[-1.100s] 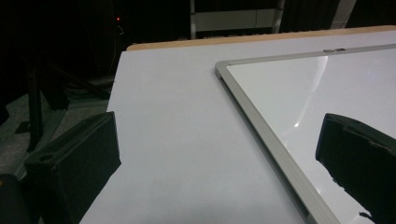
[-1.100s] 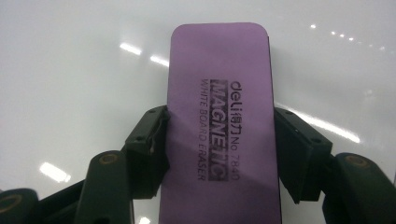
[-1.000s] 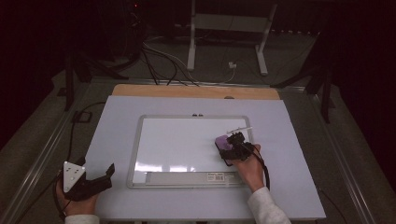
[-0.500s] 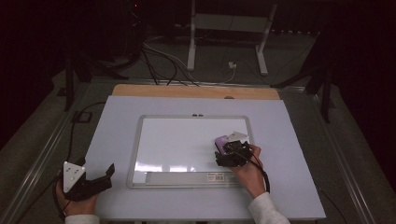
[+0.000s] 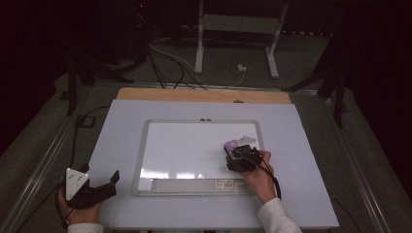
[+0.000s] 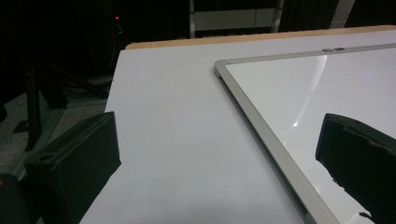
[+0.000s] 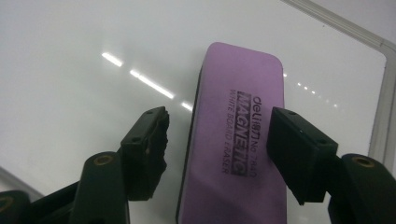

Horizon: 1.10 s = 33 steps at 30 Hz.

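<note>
Dark room behind, metal stand legs and loose cables on the floor at twelve o'clock; nearer, a pale lilac-white tabletop sheet over a wooden board whose edge shows along the far side. Centre of the sheet: a rectangular whiteboard with a silver metal frame, glossy, catching reflections. On its right part, about three o'clock from the board's middle, lies a purple oblong magnetic whiteboard eraser, flat on the white surface, close to the right frame rail; printed label reads "MAGNETIC WHITE BOARD ERASER". Right gripper sits over the eraser's near end, the person's right hand behind it at five o'clock. In the right gripper view the two black jaws straddle the eraser: a gap shows between the left pad and the eraser's side, the right pad lies close against or over the purple top, so no firm grasp reads; jaws have just been closing with the eraser between them. Left gripper rests off the board at its seven o'clock corner, jaws spread wide and holding nothing, one over the sheet, the other over the board's frame edge in the left gripper view.
</note>
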Available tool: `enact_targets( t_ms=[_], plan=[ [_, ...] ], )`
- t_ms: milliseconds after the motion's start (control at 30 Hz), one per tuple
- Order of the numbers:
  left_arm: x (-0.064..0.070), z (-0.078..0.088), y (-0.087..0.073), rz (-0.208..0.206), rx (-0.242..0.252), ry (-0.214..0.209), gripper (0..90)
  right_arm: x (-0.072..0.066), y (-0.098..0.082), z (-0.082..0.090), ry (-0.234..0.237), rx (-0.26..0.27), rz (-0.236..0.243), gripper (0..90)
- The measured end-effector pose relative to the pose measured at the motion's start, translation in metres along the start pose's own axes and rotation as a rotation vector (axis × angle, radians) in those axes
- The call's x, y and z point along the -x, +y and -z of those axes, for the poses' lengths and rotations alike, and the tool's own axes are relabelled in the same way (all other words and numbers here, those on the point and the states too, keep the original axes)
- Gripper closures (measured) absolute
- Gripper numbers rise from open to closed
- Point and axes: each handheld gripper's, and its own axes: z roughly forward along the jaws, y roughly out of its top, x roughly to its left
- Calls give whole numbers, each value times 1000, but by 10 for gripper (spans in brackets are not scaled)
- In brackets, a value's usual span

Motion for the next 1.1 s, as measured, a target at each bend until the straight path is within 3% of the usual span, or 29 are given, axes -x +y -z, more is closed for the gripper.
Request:
enact_targets(
  t_ms=[167,333,400,633,900,1100],
  plan=[
    [0,0,0,-1,-1,1,5,10,1,-2,-12,-18,-26,341],
    [0,0,0,-2,-2,1,5,18,2,-4,-31,-36,-41,408],
    [0,0,0,-1,-1,1,5,22,1,-6,-26,-40,-67,416],
    [0,0,0,-1,-1,2,5,29,1,-1,-51,-15,-118,631],
    [0,0,0,0,-1,2,5,32,-3,16,-65,29,-171,637],
    [0,-1,0,-1,-1,3,5,38,-12,26,-39,33,-260,636]
  ],
)
